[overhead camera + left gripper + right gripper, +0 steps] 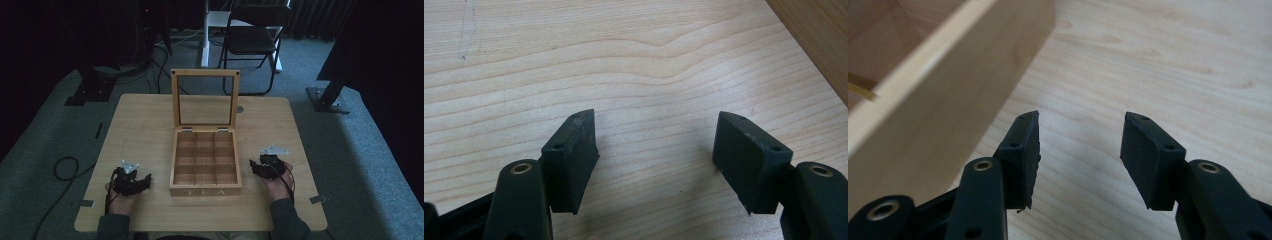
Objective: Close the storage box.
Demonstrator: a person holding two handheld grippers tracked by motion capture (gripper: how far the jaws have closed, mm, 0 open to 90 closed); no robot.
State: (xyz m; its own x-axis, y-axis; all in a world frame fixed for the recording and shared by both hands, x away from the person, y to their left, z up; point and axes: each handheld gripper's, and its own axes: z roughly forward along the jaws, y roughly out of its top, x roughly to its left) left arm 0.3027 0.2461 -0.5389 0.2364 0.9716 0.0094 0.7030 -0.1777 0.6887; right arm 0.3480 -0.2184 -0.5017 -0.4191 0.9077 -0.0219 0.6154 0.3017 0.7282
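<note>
Down at the near edge, two sleeves come up from six o'clock, each hand wrapped around a gripper resting low over the tabletop (pixel 145 120). The left gripper (pixel 142 181) sits at about seven o'clock of the scene, its jaws spread wide with nothing but bare wood grain between them in the left gripper view (pixel 656 150). The right gripper (pixel 254 167) waits at about five o'clock, jaws likewise parted and pinching nothing, bare wood between them (pixel 1080 150).

Between the two stands the tea box (pixel 205 189), dead centre, "TEA" lettered on its front wall. Its glass-paned lid (pixel 205 97) stands upright at twelve o'clock on two hinges, and the grid of compartments lies open; I cannot tell whether anything lies in them. The box is at three o'clock from the left gripper, near but apart. From the right gripper it lies at nine o'clock, just beside: in the right gripper view the box's side wall (pixel 948 100) runs close along the left of the jaws, not touching.
</note>
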